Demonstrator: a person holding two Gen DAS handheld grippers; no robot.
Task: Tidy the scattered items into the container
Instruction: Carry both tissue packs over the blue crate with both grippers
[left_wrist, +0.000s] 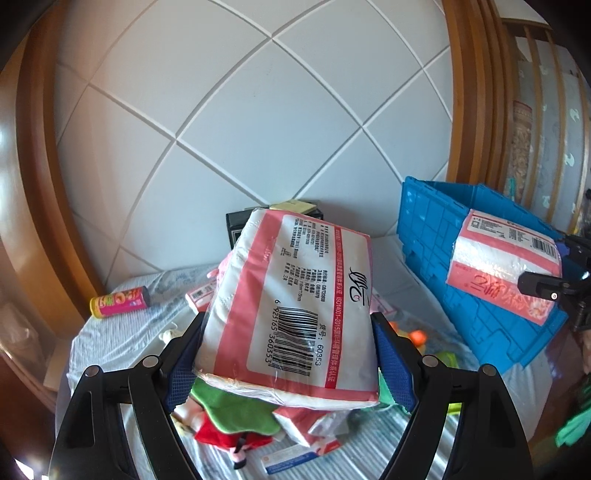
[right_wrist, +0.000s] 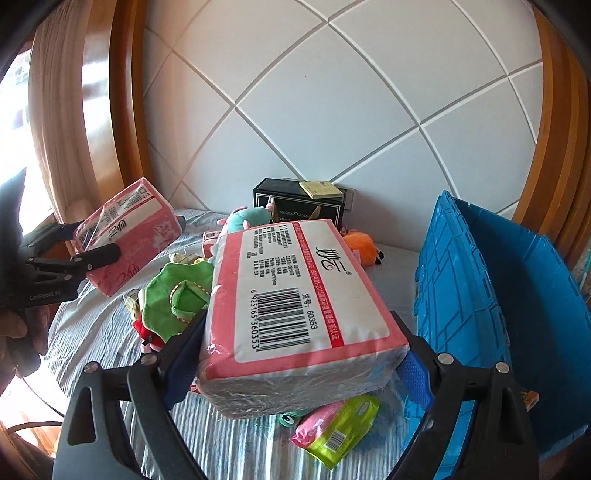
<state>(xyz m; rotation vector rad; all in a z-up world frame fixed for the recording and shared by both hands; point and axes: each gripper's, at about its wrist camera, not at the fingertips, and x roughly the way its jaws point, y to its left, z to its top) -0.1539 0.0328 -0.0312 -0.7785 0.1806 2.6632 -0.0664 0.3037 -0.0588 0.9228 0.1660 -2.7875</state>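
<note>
Left wrist view shows the left gripper (left_wrist: 288, 354) with its jaws clamped on a pink-and-white tissue pack (left_wrist: 291, 306), blue pads pressed against both long sides, the pack lifted clear of the bed (left_wrist: 122, 332) and jutting forward between the jaws. Beyond the right-hand jaw stands the blue container (left_wrist: 461, 266), tipped so that its ribbed wall faces the camera, and in front of it the right gripper (left_wrist: 546, 291) carries a second tissue pack (left_wrist: 506, 266). Right wrist view confirms that grip: the second pack fills the space between the jaws, squeezed at its sides, with the container just past the right-hand jaw and its open inside turned toward the pack. Neither pack is in the container yet, and what can be seen of its interior looks bare, so I judge the tidying to be at an early stage, with both hands mid-carry. Much remains scattered below and ahead of the jaws: a green plush toy (right_wrist: 177, 299) under the left-hand jaw, a yellow-green and pink packet (right_wrist: 340, 432) beneath the held pack, an orange plush (right_wrist: 358, 243) and a teal plush (right_wrist: 247, 218) farther forward, a snack canister (left_wrist: 120, 301) well off to the left, and small boxes on the sheet. A black box (right_wrist: 299, 206) against the headboard may not belong to the clutter.
</note>
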